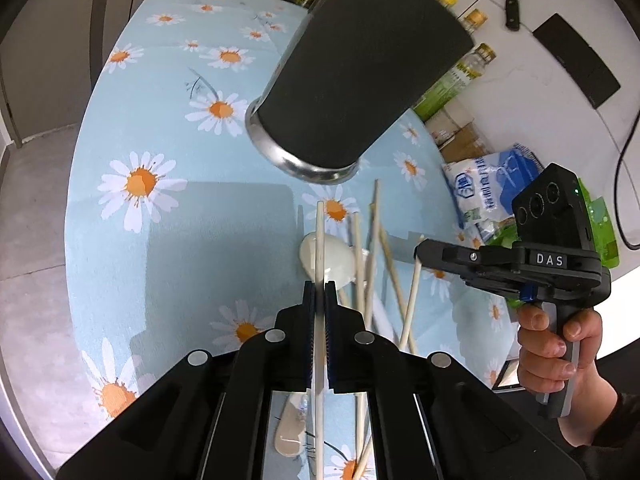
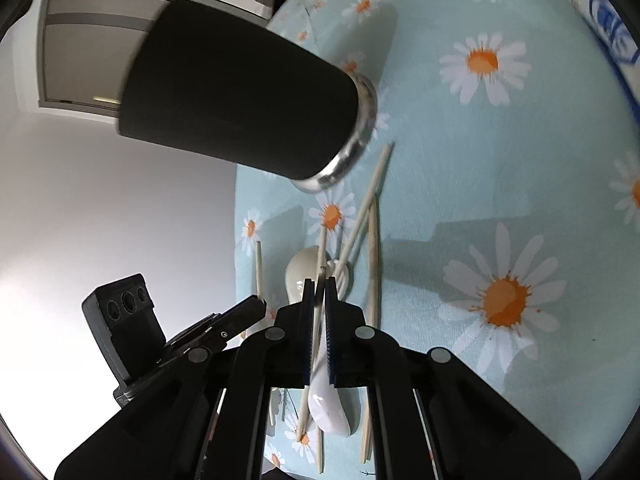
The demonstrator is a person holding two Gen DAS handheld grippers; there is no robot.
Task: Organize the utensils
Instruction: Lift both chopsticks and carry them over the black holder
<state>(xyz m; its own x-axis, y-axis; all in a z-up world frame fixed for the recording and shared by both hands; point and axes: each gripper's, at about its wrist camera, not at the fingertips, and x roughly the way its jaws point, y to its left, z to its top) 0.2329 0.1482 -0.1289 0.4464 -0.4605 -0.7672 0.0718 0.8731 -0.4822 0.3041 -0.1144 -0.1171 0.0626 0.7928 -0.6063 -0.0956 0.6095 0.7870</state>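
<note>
Wooden chopstick sits clamped in our left claw; right claw is closed on another chopstick, both over the pile near the black holder on the worktop. Risk: thin sticks may pivot & slip, or snag the ceramic spoon.

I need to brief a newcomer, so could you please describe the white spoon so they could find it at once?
Start at the black cup on the daisy tablecloth. Just below its steel base lie scattered chopsticks. The white spoon lies among them, the only broad, glossy piece.

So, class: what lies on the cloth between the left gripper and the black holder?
In the left wrist view, between left gripper and black holder: a white spoon and loose chopsticks.
</note>
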